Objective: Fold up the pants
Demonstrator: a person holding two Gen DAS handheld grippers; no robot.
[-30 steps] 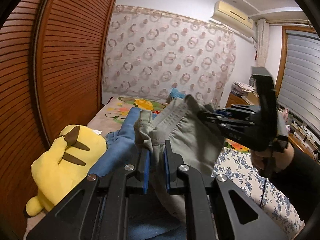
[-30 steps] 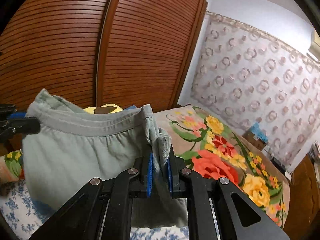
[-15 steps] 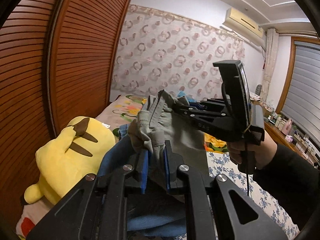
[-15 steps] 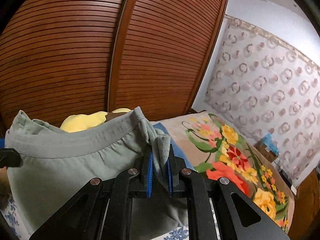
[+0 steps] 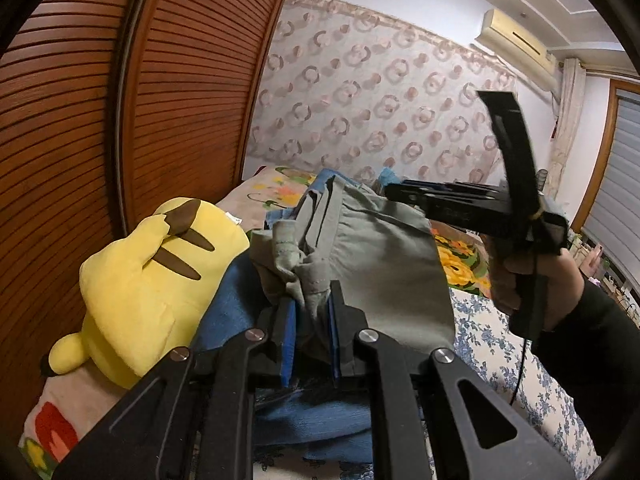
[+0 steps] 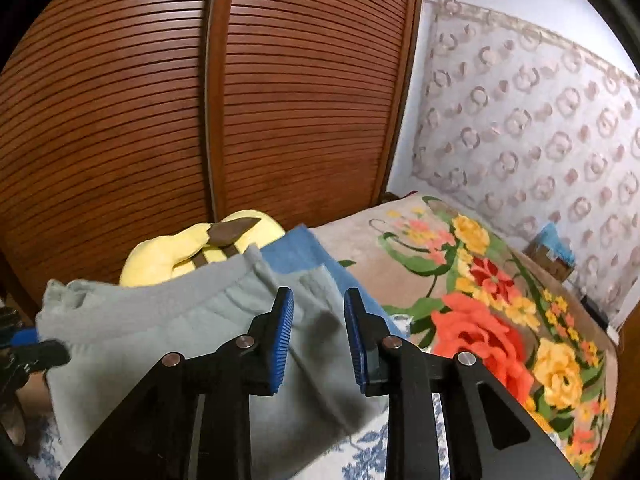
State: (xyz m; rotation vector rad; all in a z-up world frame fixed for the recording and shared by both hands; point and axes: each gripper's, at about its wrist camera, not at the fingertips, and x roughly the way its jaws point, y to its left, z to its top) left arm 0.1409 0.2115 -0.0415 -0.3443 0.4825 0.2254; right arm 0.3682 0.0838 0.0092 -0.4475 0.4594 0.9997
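- Two tongs worked one pair of grey-green pants [image 5: 384,264], held above the bed [image 6: 480,280].
- Left tongs [image 5: 312,332] were pressed together on a bunched corner of the pants' waistband, cloth pinched between the blue pads [image 5: 289,340].
- Right tongs [image 6: 318,336] were opening, their blue pads apart; the pants lay behind the gap, no longer pressed.
- In the left wrist view, the right tongs sat at two o'clock, gripped by a hand [image 5: 516,276] in a dark sleeve.
- A yellow plush toy [image 5: 148,280] lay at nine o'clock beside blue jeans [image 5: 224,312].
- A wooden slatted door [image 6: 200,120] stood behind.
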